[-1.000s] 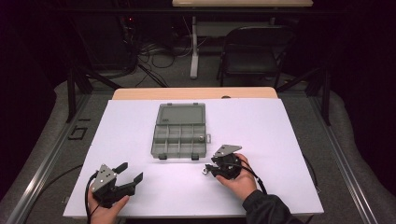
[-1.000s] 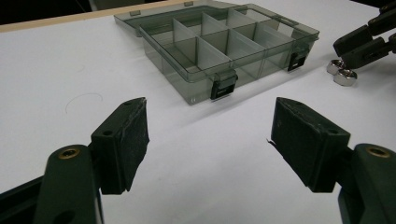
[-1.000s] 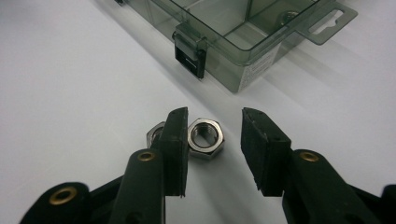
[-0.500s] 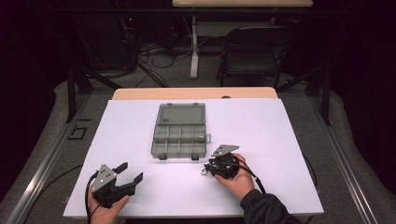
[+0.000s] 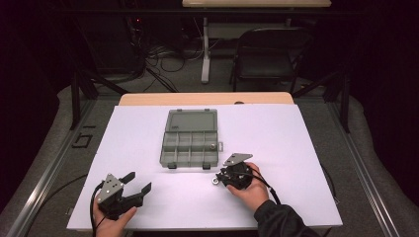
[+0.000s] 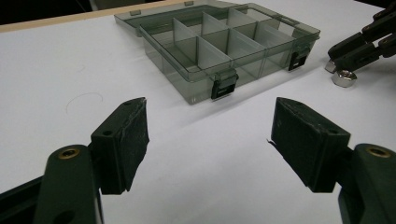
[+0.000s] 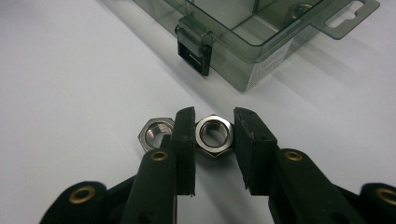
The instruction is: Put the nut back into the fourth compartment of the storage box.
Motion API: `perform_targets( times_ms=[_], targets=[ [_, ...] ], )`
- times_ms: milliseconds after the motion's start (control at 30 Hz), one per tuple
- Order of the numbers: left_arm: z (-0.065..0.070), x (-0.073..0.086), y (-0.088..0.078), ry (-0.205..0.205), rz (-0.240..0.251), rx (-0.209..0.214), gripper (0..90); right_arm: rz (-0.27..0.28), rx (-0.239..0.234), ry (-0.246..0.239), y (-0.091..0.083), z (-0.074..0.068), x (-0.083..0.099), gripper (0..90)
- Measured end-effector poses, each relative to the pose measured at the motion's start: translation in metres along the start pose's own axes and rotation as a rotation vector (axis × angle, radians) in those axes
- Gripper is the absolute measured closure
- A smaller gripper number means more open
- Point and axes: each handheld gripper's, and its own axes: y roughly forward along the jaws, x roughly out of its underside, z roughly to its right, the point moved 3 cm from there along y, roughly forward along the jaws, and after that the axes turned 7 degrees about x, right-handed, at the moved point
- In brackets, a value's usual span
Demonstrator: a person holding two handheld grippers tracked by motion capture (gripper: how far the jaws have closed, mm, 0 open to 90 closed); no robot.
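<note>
While the right gripper (image 7: 214,135) clamps one of two hex nuts (image 7: 214,136), the other nut (image 7: 154,133) lies just left; the left gripper (image 6: 210,135) stands open, near one compartment box (image 6: 224,42).

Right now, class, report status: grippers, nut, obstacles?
Right gripper shut on steel hex nut. Left gripper open, idle. Second nut touching outside jaw.

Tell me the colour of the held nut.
Shiny silver nut, clearest in the right gripper view.
</note>
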Motion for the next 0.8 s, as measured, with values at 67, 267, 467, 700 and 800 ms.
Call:
perform_targets(
  times_ms=[67,267,467,700,800],
  targets=[
    [0.000,0.000,0.000,0.000,0.000,0.000,27.3,0.002,0.000,0.004,-0.002,0.000,-0.001,69.9],
    [0.000,0.000,0.000,-0.002,0.001,-0.001,27.3,0.004,0.002,0.005,-0.009,0.002,-0.007,69.9],
    [0.000,0.000,0.000,-0.002,0.001,-0.001,27.3,0.014,0.007,-0.018,-0.026,0.005,-0.028,69.9],
    [0.000,0.000,-0.001,-0.002,0.002,0.000,27.3,0.036,0.008,-0.026,-0.034,0.010,-0.049,69.9],
    [0.000,0.000,-0.001,-0.001,0.000,0.000,27.3,0.029,0.017,-0.039,-0.036,0.014,-0.063,69.9]
  ],
)
